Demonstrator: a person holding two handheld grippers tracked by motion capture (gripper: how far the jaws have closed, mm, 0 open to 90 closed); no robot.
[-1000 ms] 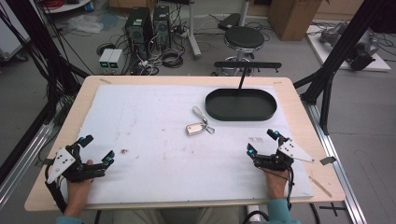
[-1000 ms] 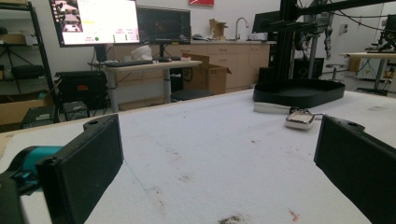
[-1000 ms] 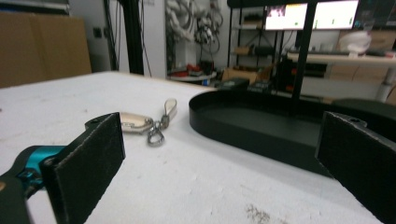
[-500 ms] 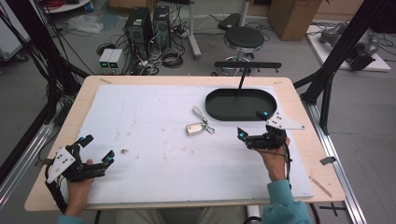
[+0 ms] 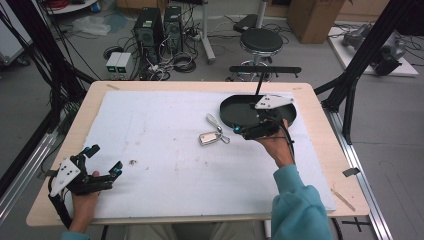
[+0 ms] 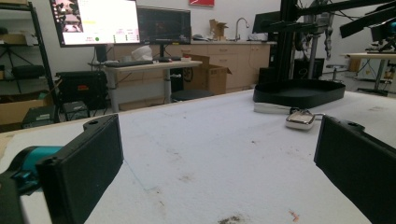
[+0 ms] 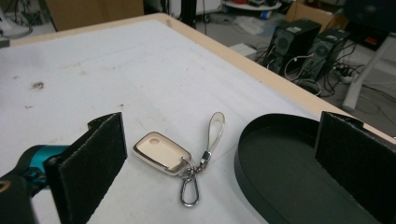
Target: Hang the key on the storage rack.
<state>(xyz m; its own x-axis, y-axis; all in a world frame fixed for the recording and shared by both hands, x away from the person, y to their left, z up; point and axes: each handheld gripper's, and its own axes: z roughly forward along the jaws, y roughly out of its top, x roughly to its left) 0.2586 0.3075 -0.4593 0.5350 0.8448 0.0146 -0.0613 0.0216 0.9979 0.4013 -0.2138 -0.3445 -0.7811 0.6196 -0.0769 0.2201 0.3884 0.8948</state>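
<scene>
High view, right gripper [image 5: 239, 131]: held just right of the key fob [image 5: 209, 137], jaws parted, nothing between them; its rear overlaps the black oval tray [image 5: 235, 109].
High view, left gripper [image 5: 102, 160]: at the near-left corner of the white mat [image 5: 160, 150], jaws spread, well apart from fob and tray.
Left gripper view: both jaws wide and empty; fob [image 6: 300, 120] far ahead toward the right jaw, tray [image 6: 299, 91] just behind it.
Right gripper view: jaws released; fob [image 7: 161, 152] lies flat just ahead between them, nearer the left jaw, with strap loop [image 7: 215, 125] and metal clip [image 7: 189, 190]; tray [image 7: 280, 163] beside the right jaw.
</scene>
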